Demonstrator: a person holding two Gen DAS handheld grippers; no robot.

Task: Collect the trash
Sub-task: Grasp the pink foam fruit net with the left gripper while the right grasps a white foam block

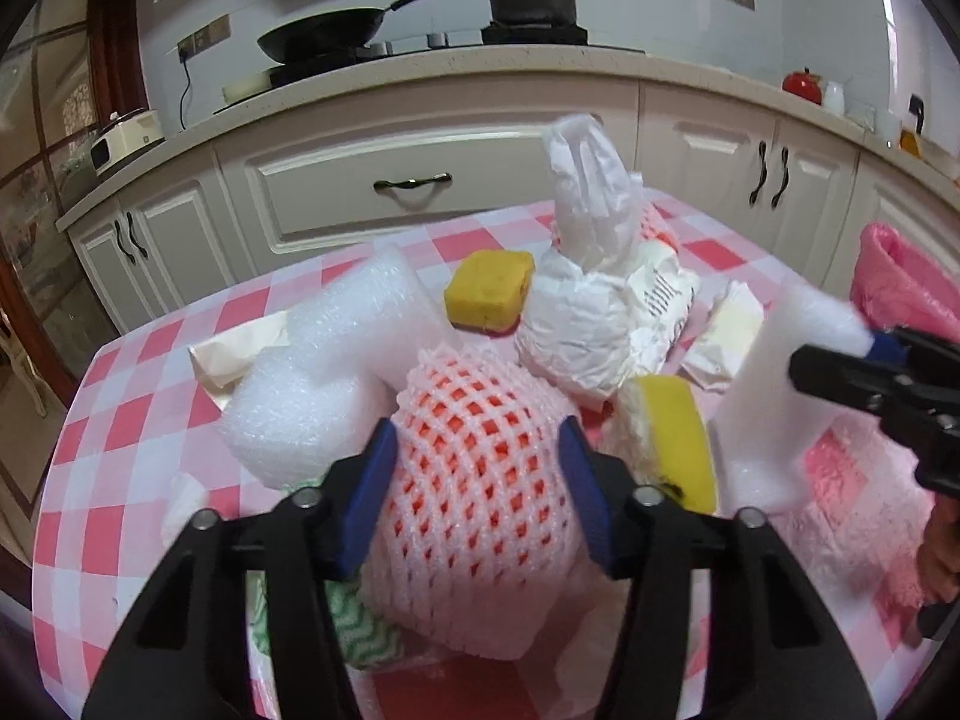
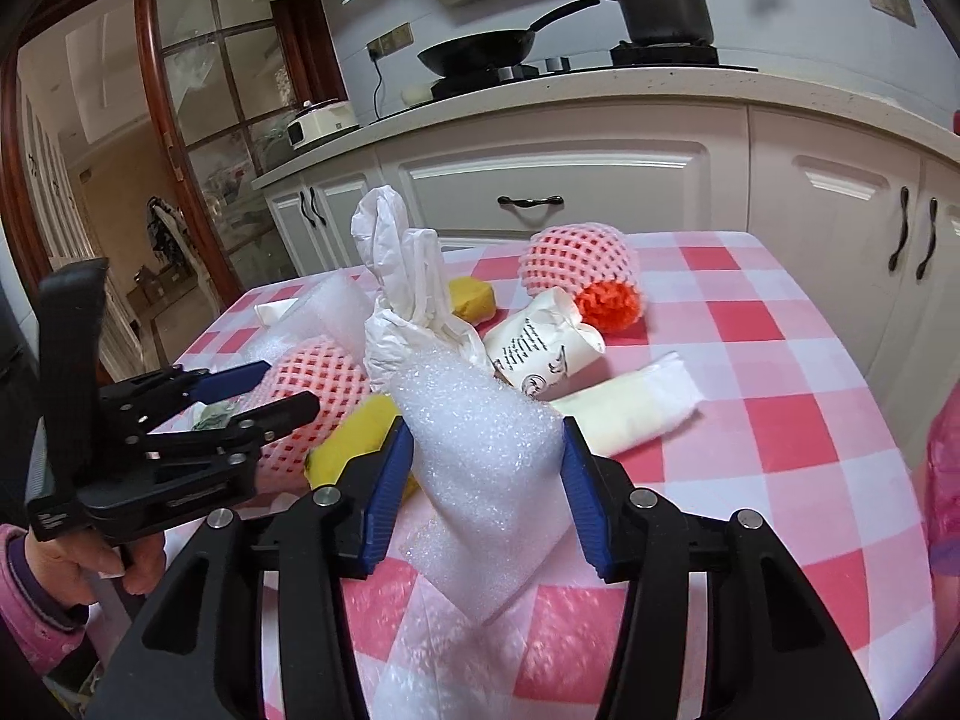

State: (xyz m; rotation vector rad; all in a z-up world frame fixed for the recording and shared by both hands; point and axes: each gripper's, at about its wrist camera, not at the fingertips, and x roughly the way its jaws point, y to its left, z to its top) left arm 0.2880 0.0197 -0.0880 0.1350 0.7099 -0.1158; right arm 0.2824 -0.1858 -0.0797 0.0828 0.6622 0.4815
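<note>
Left tongs [image 1: 477, 480] straddle the pink foam fruit net [image 1: 474, 474] at the near edge of the trash pile on the checkered counter [image 1: 132, 438]; the blue pads sit against its flanks, seemingly clamped on it, likely chosen as the nearest piece. Its long axis runs away from the tongs, open mesh end toward the cabinets. Further right, the right tongs [image 2: 485, 480] grip a white foam sheet [image 2: 480, 450], raised off the cloth, its narrow end tilted up-left toward the pile, probably bound for the pink bag [image 1: 900, 282] at the far right.
</note>
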